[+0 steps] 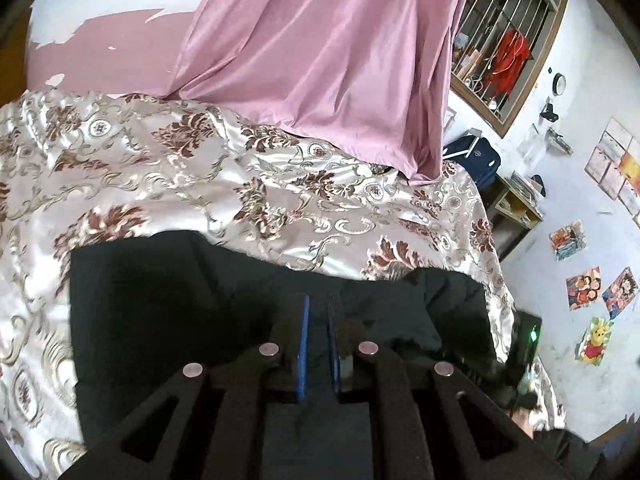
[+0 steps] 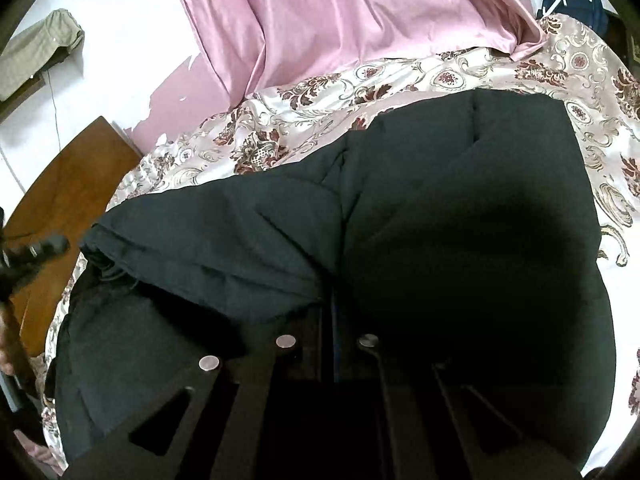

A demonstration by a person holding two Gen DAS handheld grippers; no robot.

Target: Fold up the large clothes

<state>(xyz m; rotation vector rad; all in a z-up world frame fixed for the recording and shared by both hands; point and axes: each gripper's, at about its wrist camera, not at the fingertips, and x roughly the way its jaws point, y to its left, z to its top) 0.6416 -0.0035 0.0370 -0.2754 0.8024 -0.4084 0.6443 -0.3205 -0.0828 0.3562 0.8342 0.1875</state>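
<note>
A large dark padded jacket (image 1: 180, 300) lies on a floral satin bedspread (image 1: 160, 168). In the left wrist view my left gripper (image 1: 318, 304) hovers over the jacket with its blue pads close together and a narrow gap between them, nothing visibly pinched. In the right wrist view the jacket (image 2: 460, 220) fills the middle, with a folded sleeve part (image 2: 220, 240) lying to the left. My right gripper (image 2: 328, 300) has its jaws nearly together and its tips buried in a dark fold of the jacket.
A pink curtain (image 1: 320, 48) hangs down onto the bed's far side. A barred window (image 1: 504, 52), a blue bag (image 1: 476, 160) and wall pictures (image 1: 584, 284) are to the right. A wooden board (image 2: 60, 200) stands left of the bed.
</note>
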